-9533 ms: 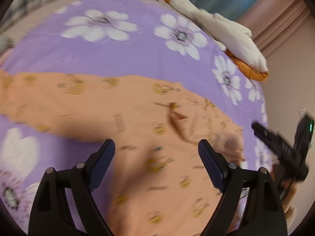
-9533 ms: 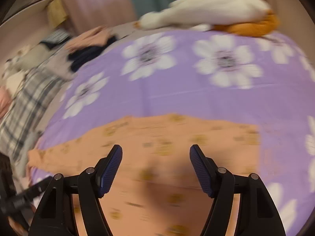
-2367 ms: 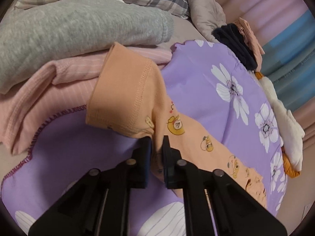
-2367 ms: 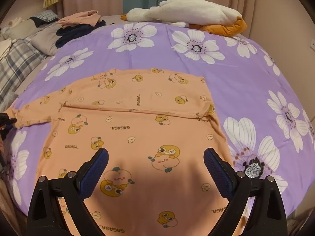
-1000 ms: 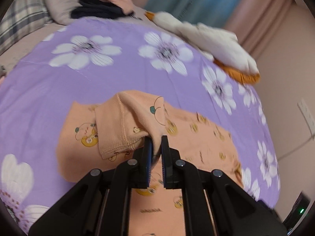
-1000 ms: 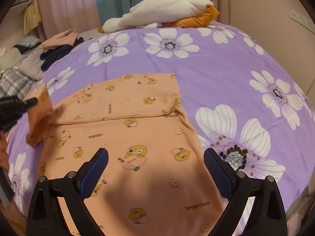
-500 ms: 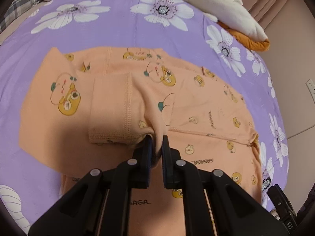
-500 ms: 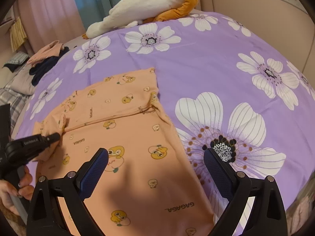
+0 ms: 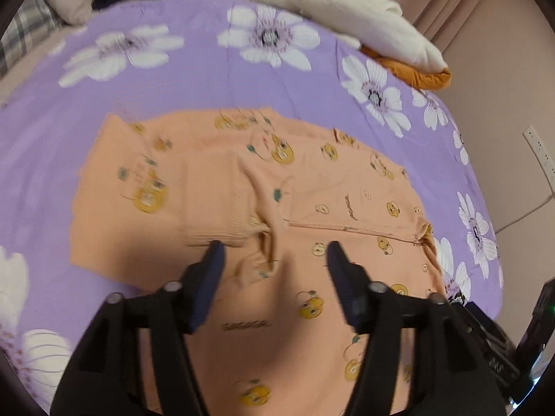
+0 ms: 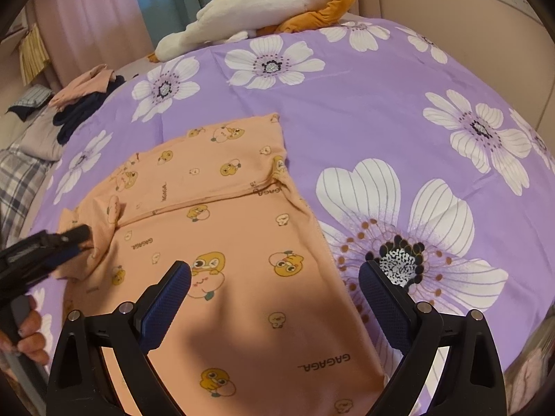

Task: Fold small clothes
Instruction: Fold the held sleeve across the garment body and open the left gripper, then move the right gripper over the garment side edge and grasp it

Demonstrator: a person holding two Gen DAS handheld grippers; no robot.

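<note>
An orange child's top (image 9: 312, 215) with duck prints lies flat on the purple flowered bedspread (image 9: 173, 79). Its sleeve (image 9: 222, 204) lies folded across the body. My left gripper (image 9: 274, 256) is open just above the sleeve's cuff, holding nothing. In the right wrist view the top (image 10: 229, 228) fills the middle, and my right gripper (image 10: 274, 280) is open and empty above its lower part. The left gripper (image 10: 52, 246) shows there at the top's left edge.
A white and orange plush toy (image 10: 263, 3) lies at the far edge of the bed. Dark and pink clothes (image 10: 83, 97) are piled at the far left, beside a plaid pillow (image 10: 17, 180). A wall with a socket (image 9: 537, 149) stands to the right.
My left gripper carried the sleeve inward over the top's body, then opened and let it go. The sleeve now lies folded across the top. The right gripper stayed open.
</note>
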